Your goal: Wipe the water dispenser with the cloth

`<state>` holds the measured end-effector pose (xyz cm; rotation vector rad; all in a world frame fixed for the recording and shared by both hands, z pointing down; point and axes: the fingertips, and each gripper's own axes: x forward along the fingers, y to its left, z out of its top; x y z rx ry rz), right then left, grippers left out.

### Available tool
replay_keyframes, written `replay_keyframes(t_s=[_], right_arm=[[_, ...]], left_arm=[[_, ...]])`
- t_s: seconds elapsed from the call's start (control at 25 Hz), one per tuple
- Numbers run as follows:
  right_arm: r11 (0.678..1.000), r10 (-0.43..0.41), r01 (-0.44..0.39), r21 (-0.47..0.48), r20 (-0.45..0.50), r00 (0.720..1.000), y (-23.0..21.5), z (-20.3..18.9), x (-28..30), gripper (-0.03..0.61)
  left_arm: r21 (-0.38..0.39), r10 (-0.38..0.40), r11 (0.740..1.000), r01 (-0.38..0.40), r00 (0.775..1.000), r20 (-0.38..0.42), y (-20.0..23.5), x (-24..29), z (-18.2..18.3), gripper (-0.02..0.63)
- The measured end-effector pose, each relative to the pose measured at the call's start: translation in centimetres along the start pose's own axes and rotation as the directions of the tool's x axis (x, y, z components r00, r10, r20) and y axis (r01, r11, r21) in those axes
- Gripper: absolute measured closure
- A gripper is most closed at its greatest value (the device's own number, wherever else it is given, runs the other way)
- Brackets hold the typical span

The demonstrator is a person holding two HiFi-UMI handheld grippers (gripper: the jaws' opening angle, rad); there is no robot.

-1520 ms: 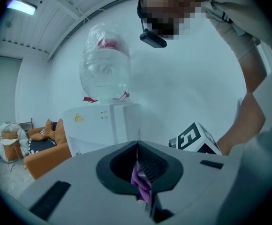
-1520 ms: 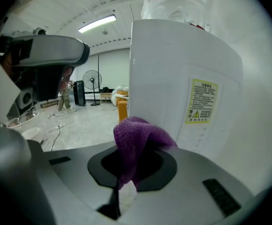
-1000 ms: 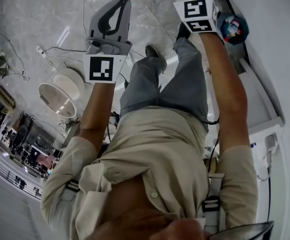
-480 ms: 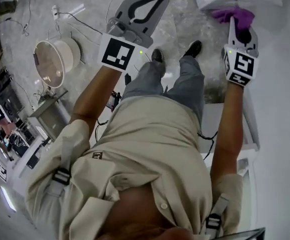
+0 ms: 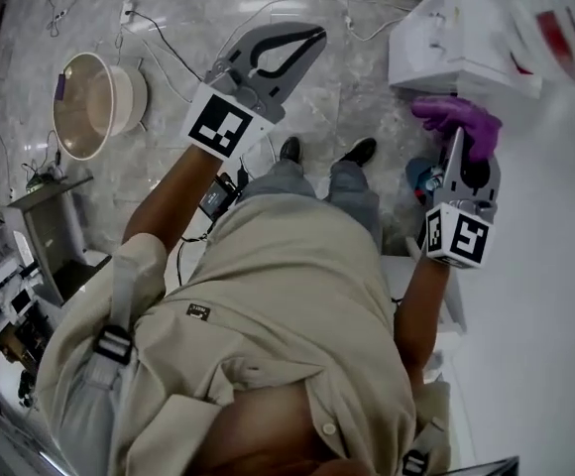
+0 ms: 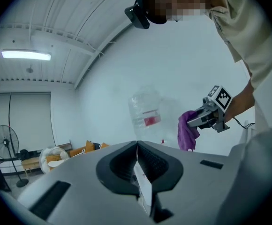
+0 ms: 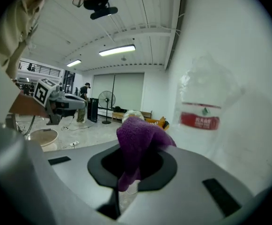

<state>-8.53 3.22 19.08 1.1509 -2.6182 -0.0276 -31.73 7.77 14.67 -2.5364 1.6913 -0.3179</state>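
Observation:
A white water dispenser (image 5: 458, 43) stands at the head view's upper right, with a clear water bottle (image 5: 560, 23) with a red label on top. My right gripper (image 5: 459, 137) is shut on a purple cloth (image 5: 458, 119) that hangs just short of the dispenser's near side. The right gripper view shows the cloth (image 7: 138, 142) bunched between the jaws and the bottle (image 7: 204, 109) ahead. My left gripper (image 5: 307, 36) is shut and empty, held out over the floor to the dispenser's left. In the left gripper view the bottle (image 6: 146, 112) and the cloth (image 6: 188, 130) show ahead.
A round white basin (image 5: 94, 102) sits on the marble floor at the left, with cables (image 5: 183, 43) trailing across the floor. A small blue-rimmed bin (image 5: 423, 178) is below the right gripper. A white wall (image 5: 555, 296) runs along the right.
The view has swung toward the dispenser, which has come fully into sight. My right gripper with the cloth has dropped lower in view, near the dispenser's side; the left has stayed shut.

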Motion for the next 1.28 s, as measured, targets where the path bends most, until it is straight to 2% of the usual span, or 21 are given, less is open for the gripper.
replay_keyframes(t_s=[0.24,0.28,0.36,0.4,0.48,0.52,0.84,1.28], right_arm=[[0.999,0.023,-0.027,0.031,0.099,0.995,2.7,6.8,-3.4,0.535],[0.999,0.027,-0.031,0.033,0.108,0.994,3.1,7.8,-3.9,0.537],[0.999,0.032,-0.036,0.026,0.127,0.991,3.9,9.9,-5.1,0.538],[0.999,0.034,-0.037,0.021,0.137,0.990,4.2,10.8,-5.8,0.538],[0.999,0.032,-0.034,0.010,0.157,0.987,4.8,12.5,-7.3,0.538],[1.000,0.027,-0.029,0.005,0.166,0.986,4.9,13.1,-8.2,0.538],[1.000,-0.015,0.015,0.001,0.174,0.985,6.5,15.7,-12.5,0.538],[0.998,-0.053,0.047,0.040,0.152,0.987,5.5,14.3,-12.5,0.538]], left_arm=[[0.002,0.012,1.000,-0.012,0.998,0.055,0.0,-5.5,2.9,0.597],[0.028,0.004,1.000,-0.006,0.998,0.070,-0.1,-6.3,3.6,0.597],[0.152,-0.038,0.988,0.021,0.993,0.110,-0.4,-7.6,5.3,0.597],[0.152,-0.040,0.988,0.023,0.993,0.110,-0.4,-8.3,5.6,0.597],[0.028,-0.008,1.000,0.006,0.997,0.075,-0.5,-9.6,5.1,0.597],[0.003,-0.005,1.000,0.005,0.998,0.067,-0.7,-10.1,5.0,0.597],[0.040,-0.088,0.996,0.085,0.992,0.095,-2.5,-11.6,6.3,0.597],[-0.030,-0.195,0.980,0.198,0.977,0.085,-5.2,-9.8,4.8,0.597]])
